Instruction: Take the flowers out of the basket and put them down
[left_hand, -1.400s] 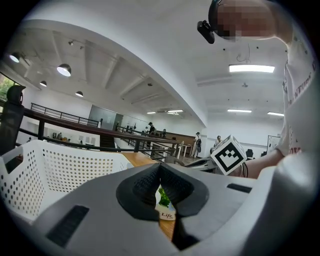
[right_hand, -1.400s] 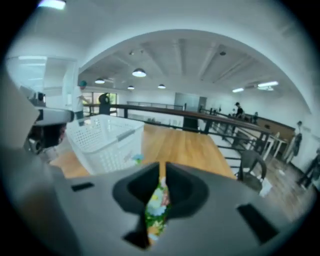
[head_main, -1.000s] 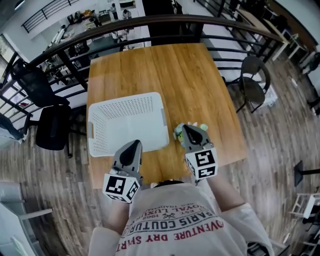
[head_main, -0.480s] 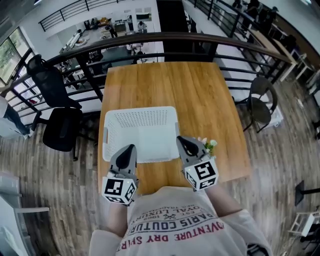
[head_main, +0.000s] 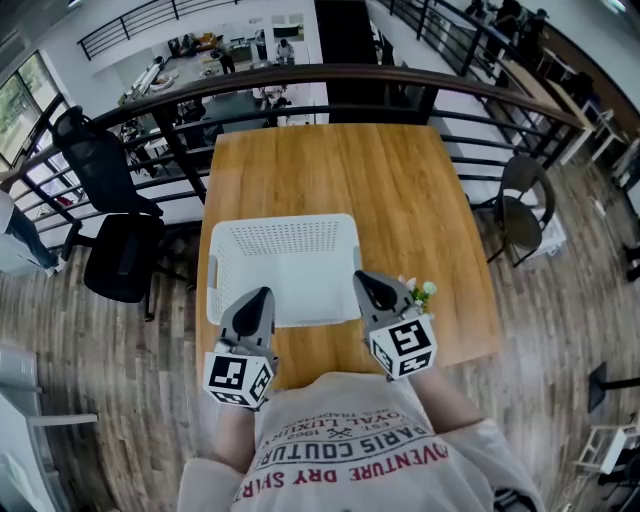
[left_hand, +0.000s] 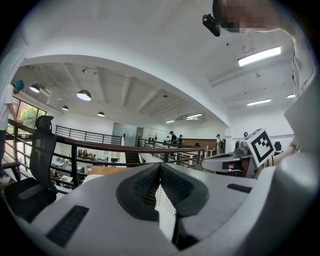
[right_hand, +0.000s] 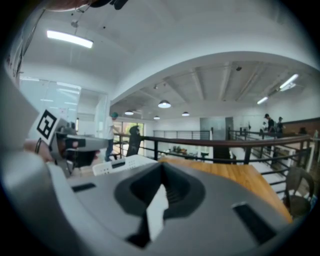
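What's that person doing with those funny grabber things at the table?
A person holds two grippers above a wooden table. The small white-and-green flowers lie on the table, outside the white plastic basket, beside the right gripper. It and the left gripper both have their jaws shut and empty.

The left gripper and right gripper are both held low before the person's chest, jaws closed together. The left points over the basket's near rim. The right sits just beside its near right corner.
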